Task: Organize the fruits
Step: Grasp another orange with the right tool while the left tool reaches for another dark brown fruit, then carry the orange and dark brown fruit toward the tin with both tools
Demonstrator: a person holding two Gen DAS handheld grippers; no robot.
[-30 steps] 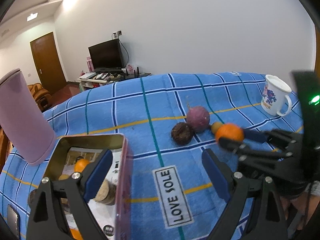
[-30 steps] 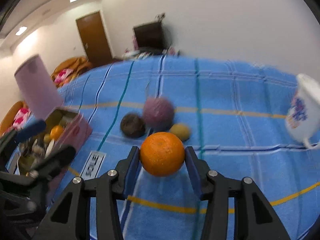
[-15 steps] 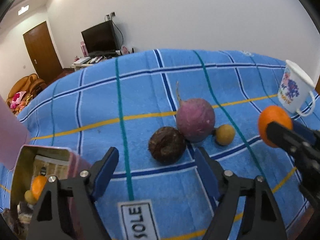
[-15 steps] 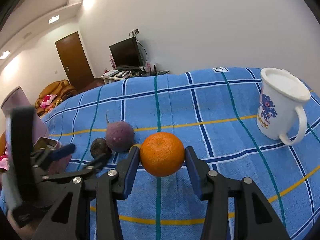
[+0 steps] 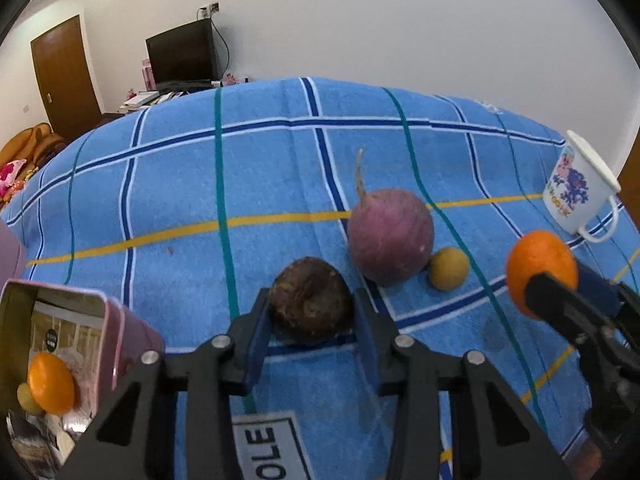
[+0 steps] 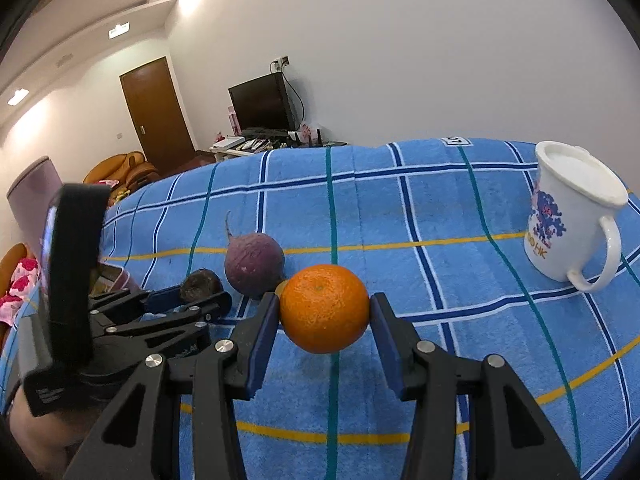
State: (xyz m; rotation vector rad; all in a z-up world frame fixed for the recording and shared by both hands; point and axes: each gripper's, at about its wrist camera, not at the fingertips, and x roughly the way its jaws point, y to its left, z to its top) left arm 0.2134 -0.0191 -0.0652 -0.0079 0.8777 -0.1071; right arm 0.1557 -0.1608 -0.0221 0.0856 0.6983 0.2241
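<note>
Left wrist view: the left gripper (image 5: 312, 316) has just closed its fingers on the brown fruit (image 5: 310, 304), which rests on the blue cloth (image 5: 180, 184). The right gripper (image 6: 324, 314) grips the orange (image 6: 324, 308). Both round fruits could roll out of a shallow pinch, and the purple fruit (image 5: 390, 236) just beside could be nudged.

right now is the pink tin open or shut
Open: the pink tin has no lid on top, and an orange shows inside it.

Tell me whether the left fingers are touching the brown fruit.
Touching. The left wrist view shows both fingers pressed against the sides of the brown fruit, with no gap on either side.
</note>
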